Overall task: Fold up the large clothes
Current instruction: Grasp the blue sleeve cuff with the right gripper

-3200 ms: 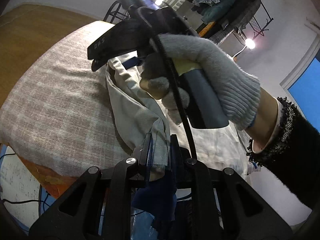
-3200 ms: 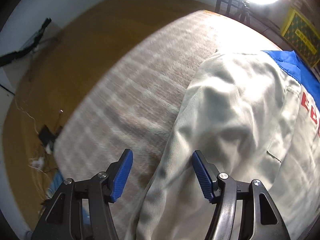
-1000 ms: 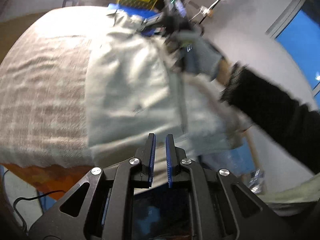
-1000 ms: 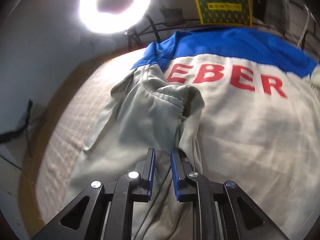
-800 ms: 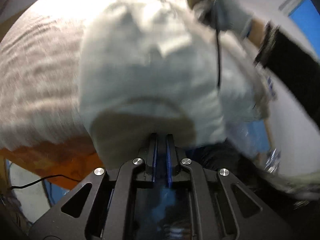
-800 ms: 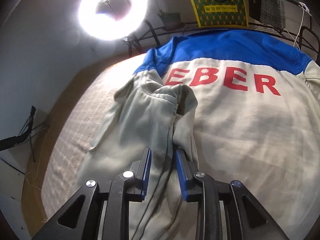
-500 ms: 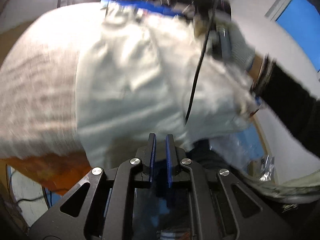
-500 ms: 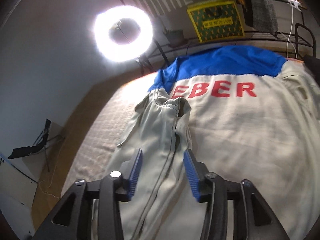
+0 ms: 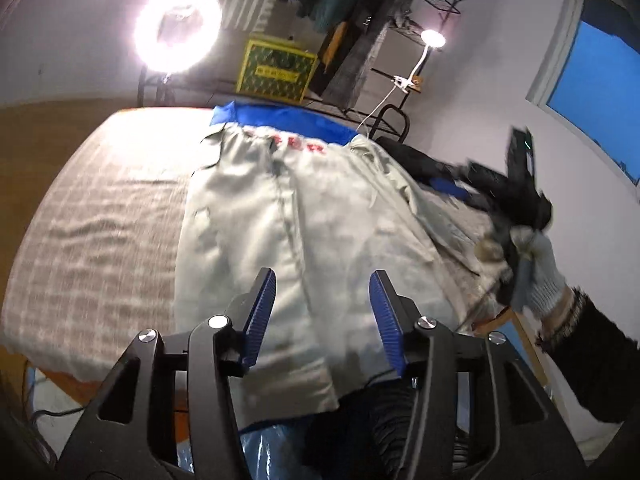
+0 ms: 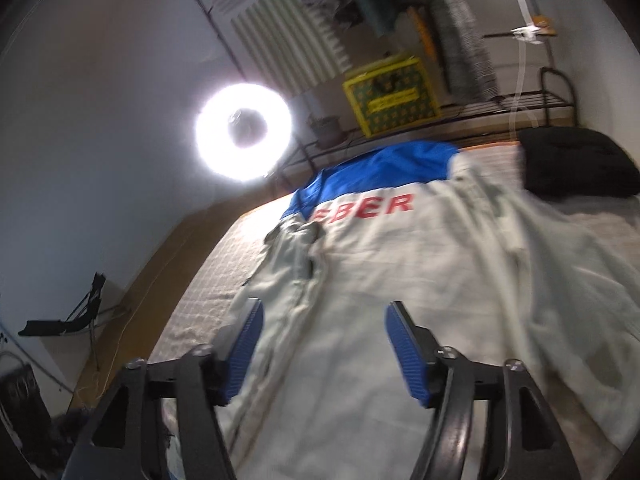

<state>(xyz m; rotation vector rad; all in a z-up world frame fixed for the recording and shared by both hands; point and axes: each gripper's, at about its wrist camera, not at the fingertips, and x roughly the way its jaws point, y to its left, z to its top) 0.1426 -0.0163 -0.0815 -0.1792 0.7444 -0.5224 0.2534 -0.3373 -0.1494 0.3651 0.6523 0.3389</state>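
Ring light (image 9: 178, 34) glares white; dim room; motion blur throughout; fisheye bends the edges.

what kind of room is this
Probably a bedroom or spare room set up for filming: a jacket lies spread on a bed with a checked cover, clothes hang on a garment rack, and a ring light stands by the wall.

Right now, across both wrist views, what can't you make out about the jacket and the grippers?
- Jacket front side: hidden, it lies back-up on the bed.
- Red lettering: first letters covered by the folded sleeve, right wrist view; blurred in the left wrist view.
- Jacket's near hem: cut off behind the left gripper, left wrist view.
- Right gripper: motion-blurred in the left wrist view.
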